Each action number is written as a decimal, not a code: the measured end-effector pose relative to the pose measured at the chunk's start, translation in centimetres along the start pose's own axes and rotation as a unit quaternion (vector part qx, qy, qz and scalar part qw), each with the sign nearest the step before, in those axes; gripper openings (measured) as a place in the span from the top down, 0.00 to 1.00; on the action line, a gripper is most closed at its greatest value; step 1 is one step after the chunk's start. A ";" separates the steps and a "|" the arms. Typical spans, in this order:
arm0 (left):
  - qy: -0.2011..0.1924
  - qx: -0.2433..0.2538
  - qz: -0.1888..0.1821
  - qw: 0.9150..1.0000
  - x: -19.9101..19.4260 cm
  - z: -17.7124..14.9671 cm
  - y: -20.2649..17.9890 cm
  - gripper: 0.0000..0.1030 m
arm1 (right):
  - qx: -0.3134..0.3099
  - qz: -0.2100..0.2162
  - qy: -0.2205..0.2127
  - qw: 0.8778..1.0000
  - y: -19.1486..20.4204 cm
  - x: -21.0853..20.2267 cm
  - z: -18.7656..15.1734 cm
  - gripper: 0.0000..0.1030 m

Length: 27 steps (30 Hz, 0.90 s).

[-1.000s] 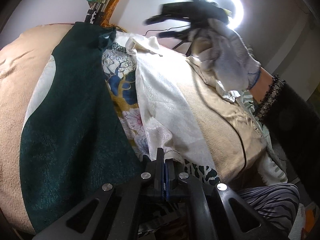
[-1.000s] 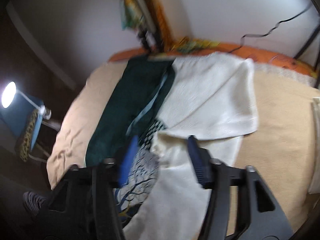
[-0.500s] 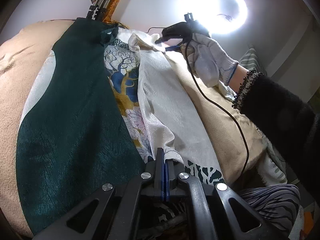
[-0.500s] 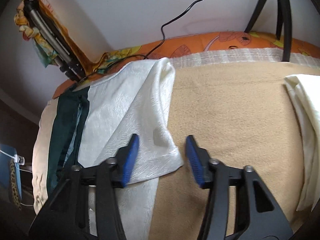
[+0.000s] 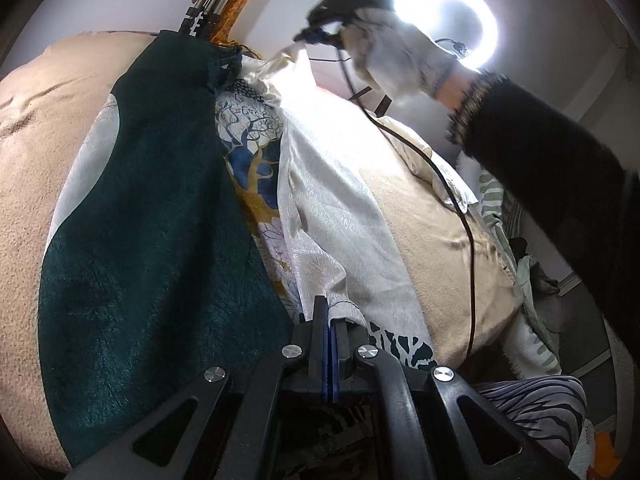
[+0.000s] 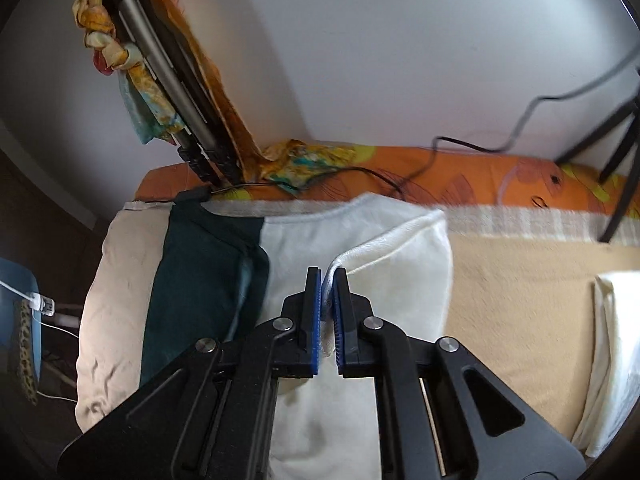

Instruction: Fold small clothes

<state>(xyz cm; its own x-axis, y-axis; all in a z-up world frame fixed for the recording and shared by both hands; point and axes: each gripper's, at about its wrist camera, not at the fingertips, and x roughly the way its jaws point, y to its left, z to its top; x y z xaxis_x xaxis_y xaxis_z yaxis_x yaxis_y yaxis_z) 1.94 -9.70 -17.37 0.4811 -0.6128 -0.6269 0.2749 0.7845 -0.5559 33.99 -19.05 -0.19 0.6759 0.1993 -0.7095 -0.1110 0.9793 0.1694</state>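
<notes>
A white textured cloth [image 5: 340, 208] lies lengthwise on the tan blanket [image 5: 432, 248], beside a dark green panel [image 5: 152, 200] and a tree-print strip [image 5: 252, 148]. My left gripper [image 5: 329, 320] is shut on the white cloth's near edge. At the far end, a gloved hand [image 5: 396, 60] holds my right gripper [image 5: 316, 34]. In the right wrist view, the right gripper [image 6: 327, 280] has its jaws closing, blue pads pinching a raised fold of the white cloth [image 6: 392, 264]. The green panel [image 6: 200, 264] lies to its left.
A ring light [image 5: 448, 28] glares at the far right, its cable [image 5: 468, 240] trailing over the blanket. A tripod [image 6: 168, 92] wrapped in a scarf leans on the wall. A folded cream cloth [image 6: 616, 340] lies at the right. An orange sheet [image 6: 480, 180] edges the bed.
The right gripper swung to the white cloth's far corner, closed its wide jaws on it and raised the fold. The left gripper kept its grip and stayed put.
</notes>
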 end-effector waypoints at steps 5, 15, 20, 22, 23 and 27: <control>0.005 -0.010 -0.003 1.000 0.1 -0.1 0.6 1.00 | -0.013 -0.008 0.021 1.000 2.8 4.5 1.0 0.93; 0.002 0.003 0.007 1.000 0.2 -0.4 0.1 1.00 | -0.014 0.018 -0.006 1.000 4.0 2.3 0.3 0.56; -0.009 0.017 0.016 1.000 -0.3 -0.5 -0.7 1.00 | -0.001 0.049 -0.025 0.998 2.3 -6.3 -4.8 0.56; -0.017 0.028 0.019 0.999 -0.6 -0.6 -1.3 1.00 | -0.006 0.064 -0.013 0.998 1.8 -9.6 -8.6 0.56; -0.021 0.034 0.021 0.999 -0.9 -0.7 -1.8 1.00 | -0.013 0.065 -0.008 0.998 1.7 -10.9 -10.6 0.56; -0.050 0.050 0.027 0.997 -2.4 -1.3 -3.4 1.00 | -0.039 0.047 0.000 0.998 1.1 -15.6 -18.9 0.56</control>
<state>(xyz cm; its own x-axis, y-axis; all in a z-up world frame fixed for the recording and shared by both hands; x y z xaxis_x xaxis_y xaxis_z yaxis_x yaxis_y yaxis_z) -1.28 -10.96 -14.71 0.5766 -0.5609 -0.5941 0.3257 0.8246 -0.4625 9.55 -20.42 -1.91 0.6600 0.2912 -0.6925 -0.2308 0.9558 0.1820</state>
